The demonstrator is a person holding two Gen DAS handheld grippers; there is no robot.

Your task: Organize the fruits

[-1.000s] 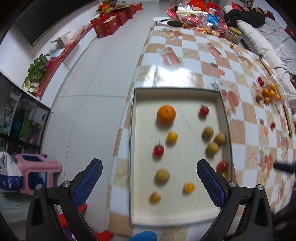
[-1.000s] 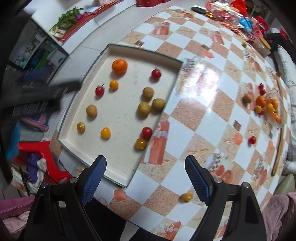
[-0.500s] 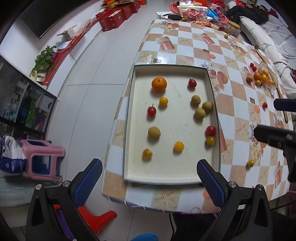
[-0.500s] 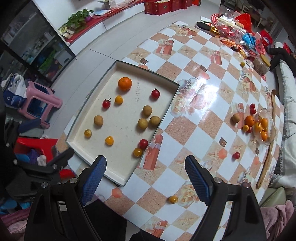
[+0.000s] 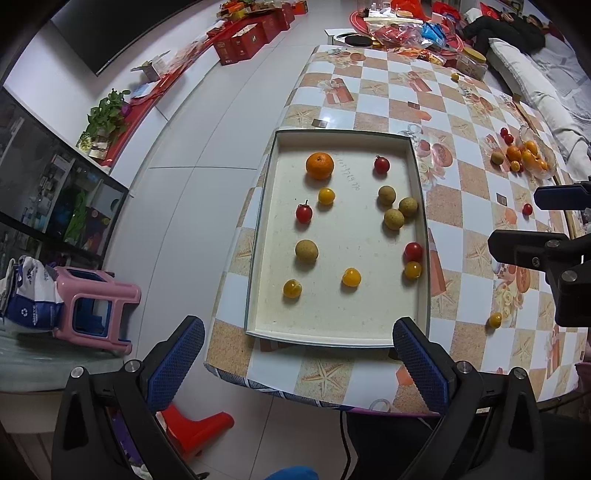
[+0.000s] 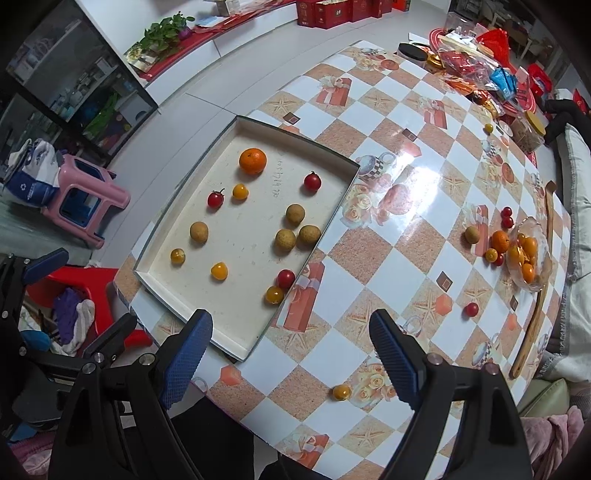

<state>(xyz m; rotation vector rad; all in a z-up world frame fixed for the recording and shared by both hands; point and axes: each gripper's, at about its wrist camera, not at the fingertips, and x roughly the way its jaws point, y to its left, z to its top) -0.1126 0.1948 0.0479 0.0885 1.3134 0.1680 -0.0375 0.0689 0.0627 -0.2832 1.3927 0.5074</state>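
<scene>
A white tray (image 5: 419, 206) (image 6: 332, 218) lies at the table's near left corner. It holds an orange (image 5: 319, 165) (image 6: 252, 160), red cherry tomatoes (image 5: 304, 213), yellow tomatoes (image 5: 351, 277) and several brown longans (image 5: 393, 218). A glass bowl (image 6: 532, 284) with oranges stands far right, loose fruit beside it. A yellow tomato (image 6: 341, 392) and a red one (image 6: 471, 309) lie on the cloth. My left gripper (image 5: 297, 363) is open and empty, high above the tray's near edge. My right gripper (image 6: 291, 356) is open and empty, above the table's near edge.
The checkered tablecloth (image 6: 406, 206) covers the table. Snack bags and a red plate (image 5: 402, 26) crowd the far end. A wooden stick (image 6: 535, 310) lies by the bowl. A pink stool (image 5: 94, 306) and a red stool (image 5: 199, 424) stand on the floor left of the table.
Both grippers have pulled back and risen away from the tray, so the table looks smaller. Both stay open. No fruit has moved.
</scene>
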